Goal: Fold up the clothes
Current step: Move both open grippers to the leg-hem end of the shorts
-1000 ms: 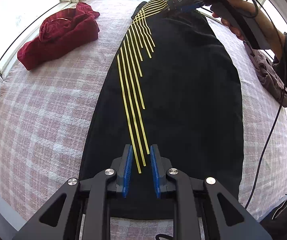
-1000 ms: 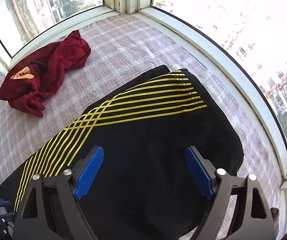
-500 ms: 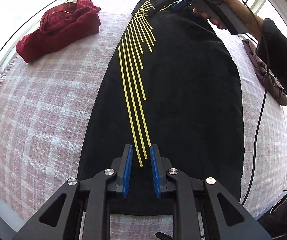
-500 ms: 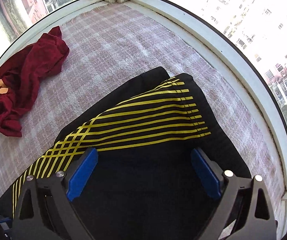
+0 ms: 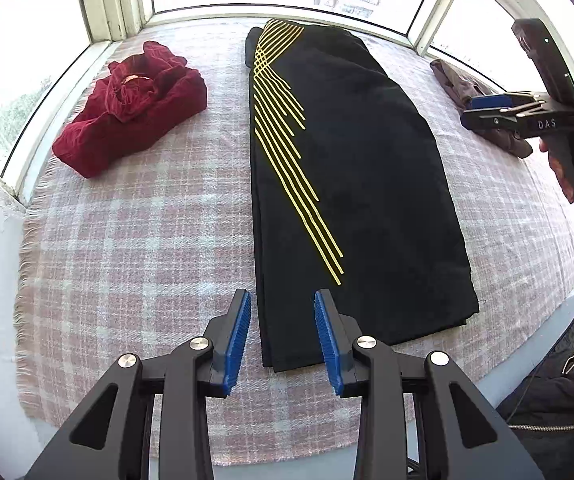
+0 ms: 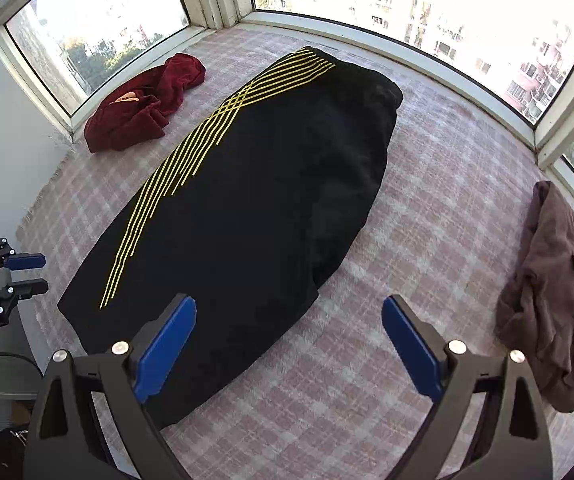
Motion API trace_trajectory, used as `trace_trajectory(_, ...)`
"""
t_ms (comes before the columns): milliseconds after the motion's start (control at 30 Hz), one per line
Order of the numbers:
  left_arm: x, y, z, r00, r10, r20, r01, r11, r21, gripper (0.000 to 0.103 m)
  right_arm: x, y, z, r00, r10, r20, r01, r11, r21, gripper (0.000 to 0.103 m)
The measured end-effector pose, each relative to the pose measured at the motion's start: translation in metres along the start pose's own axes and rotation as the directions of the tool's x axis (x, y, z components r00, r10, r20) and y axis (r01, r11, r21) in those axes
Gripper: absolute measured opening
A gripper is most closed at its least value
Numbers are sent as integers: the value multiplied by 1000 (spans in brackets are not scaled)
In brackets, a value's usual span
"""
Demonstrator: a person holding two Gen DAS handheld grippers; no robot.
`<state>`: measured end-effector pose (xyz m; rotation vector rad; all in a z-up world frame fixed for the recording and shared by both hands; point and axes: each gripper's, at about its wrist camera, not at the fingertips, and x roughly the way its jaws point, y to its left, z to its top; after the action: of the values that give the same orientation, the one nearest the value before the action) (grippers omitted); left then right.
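Note:
A black garment with yellow stripes (image 5: 359, 184) (image 6: 255, 208) lies flat and folded lengthwise on the pink plaid cloth (image 5: 135, 248) (image 6: 427, 208). My left gripper (image 5: 283, 336) hovers open above the garment's near left corner, nothing between its blue pads. My right gripper (image 6: 289, 344) is wide open above the garment's near right edge, holding nothing. The left wrist view shows the right gripper (image 5: 499, 110) at the far right, held by a hand (image 5: 563, 172), off the garment. The right wrist view shows the left gripper (image 6: 27, 274) at the left edge.
A crumpled dark red garment (image 5: 131, 108) (image 6: 143, 108) lies at the back left near the window. A brown garment (image 5: 479, 96) (image 6: 555, 292) lies on the right side. Window frames (image 6: 467, 80) ring the surface. A cable and dark clothing sit at the lower right (image 5: 559, 392).
My left gripper opened and pulled back off the garment's near end. My right gripper drew back from the far striped end to the right side and higher. The garment lies released.

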<state>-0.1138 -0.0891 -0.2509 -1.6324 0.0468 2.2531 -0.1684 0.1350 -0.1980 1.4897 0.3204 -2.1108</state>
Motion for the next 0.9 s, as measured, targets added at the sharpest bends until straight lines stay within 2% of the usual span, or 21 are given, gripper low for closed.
trace_trajectory(100,1,9,-3,997,-75,-28,77,995,68,32,2,19,-58,998,-45,-45,51,988,147,95)
trace_trajectory(200,2,5,-12,988,-119,-97,132,982,136,32,7,46,-105,996,-39,-75,57,964,259,95)
trace_trajectory(333,12,6,-20,976,-138,-169,167,970,177,32,12,77,-139,995,-49,-85,76,932,355,93)
trace_trajectory(467,13,8,-22,972,-145,-186,180,965,191,33,16,90,-142,994,-70,-81,97,912,398,79)
trace_trajectory(500,11,9,-23,972,-148,-184,182,965,187,34,18,90,-138,994,-72,-79,98,907,408,78)
trace_trajectory(600,11,12,-23,971,-154,-181,185,968,170,44,23,88,-131,998,-32,-53,52,898,437,78)
trace_trajectory(700,14,11,-20,970,-154,-188,185,970,159,44,26,87,-122,999,-10,-44,29,893,449,78)
trace_trajectory(900,22,3,-15,966,-157,-204,184,975,121,44,3,93,-113,1000,0,4,-2,887,462,78)
